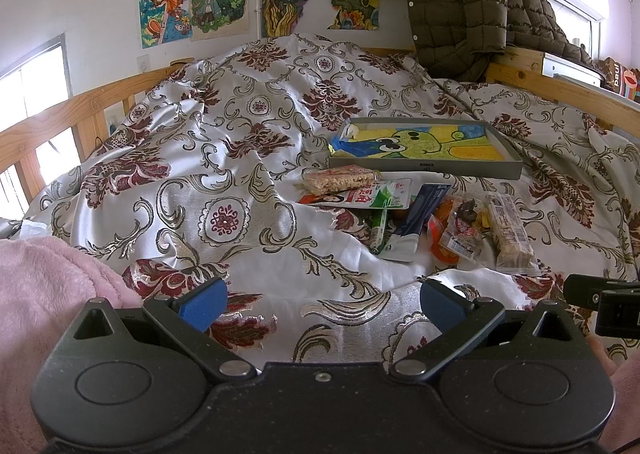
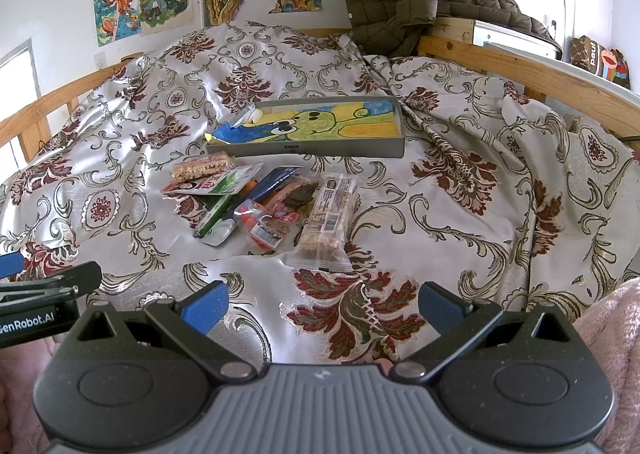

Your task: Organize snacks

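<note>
Nearest, both grippers hang low over the bed (image 2: 460, 126) with nothing in them. The left gripper (image 1: 320, 304) has its blue fingers (image 1: 202, 304) spread wide over bare quilt; the right gripper (image 2: 322, 306) is likewise released, its fingers (image 2: 204, 304) splayed above a red leaf pattern. A pink sleeve (image 1: 48, 294) shows at the edge of each view.

Just beyond lies the snack pile (image 2: 256, 206), loose on the quilt: a cereal bar (image 2: 326, 222) in clear wrap closest to the right gripper, an orange packet (image 2: 260, 232), a dark blue pouch (image 2: 276, 180), a green stick (image 2: 212, 216), a flat red-and-green pack (image 2: 212, 186) and a second cereal bar (image 2: 200, 168) at the far side. Several overlap.

Behind them sits a shallow grey tray (image 2: 320, 152), lined with a drawing and holding no snacks.

So no snack is yet sorted and the step in hand looks like the first pick. The near cereal bar seems the natural start for the right gripper: come down across its narrow width, close gently on the crinkly wrap, and carry it over the pile into the tray.
</note>
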Available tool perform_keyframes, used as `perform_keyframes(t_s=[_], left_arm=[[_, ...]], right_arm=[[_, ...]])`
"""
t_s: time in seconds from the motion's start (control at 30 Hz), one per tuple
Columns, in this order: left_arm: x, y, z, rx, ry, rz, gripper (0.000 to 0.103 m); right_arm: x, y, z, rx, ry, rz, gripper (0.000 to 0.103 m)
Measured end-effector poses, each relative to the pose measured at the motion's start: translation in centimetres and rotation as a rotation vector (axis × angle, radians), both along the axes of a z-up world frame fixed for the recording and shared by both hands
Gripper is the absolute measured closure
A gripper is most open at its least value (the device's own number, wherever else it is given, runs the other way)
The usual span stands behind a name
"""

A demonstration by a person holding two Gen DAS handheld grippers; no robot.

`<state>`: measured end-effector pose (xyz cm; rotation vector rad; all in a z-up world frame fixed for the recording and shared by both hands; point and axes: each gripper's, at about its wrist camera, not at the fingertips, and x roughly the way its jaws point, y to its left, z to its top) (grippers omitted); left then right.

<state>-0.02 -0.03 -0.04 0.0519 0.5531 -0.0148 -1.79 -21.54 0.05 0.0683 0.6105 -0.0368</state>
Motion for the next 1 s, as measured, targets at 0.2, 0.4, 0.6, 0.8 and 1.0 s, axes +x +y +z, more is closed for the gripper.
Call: perform_keyframes(t_s=[0.2,0.4,0.6,0.8,1.0], left_arm=[[0.0,0.0,0.0,0.001,-0.001,0.0,0.001],[-0.1,0.6,0.0,0.001,-0.002,-0.002,0.001],[0.5,0.9,0.5,-0.02,-0.004,-0.021,0.001],[1.9,0.4,1.7,-0.068,-0.009,-0.111,0.001],[6.1,-0.6,2.8,-0.006,-0.05,-0.21,0.001]], right_arm=[[0.0,0.0,0.3,0.0,-0.001,0.0,0.0],[-0.3,0.0,-0.6,-0.001,-0.031,0.007,0.0],[-1.1,0.0,0.8,-0.005,-0.087,-0.001,0.0],[-0.7,-0.2,1.4,-0.007,-0.078,-0.01,0.0],[1.8,-1.5,2.7,0.015,-0.082,-0.01,0.0]])
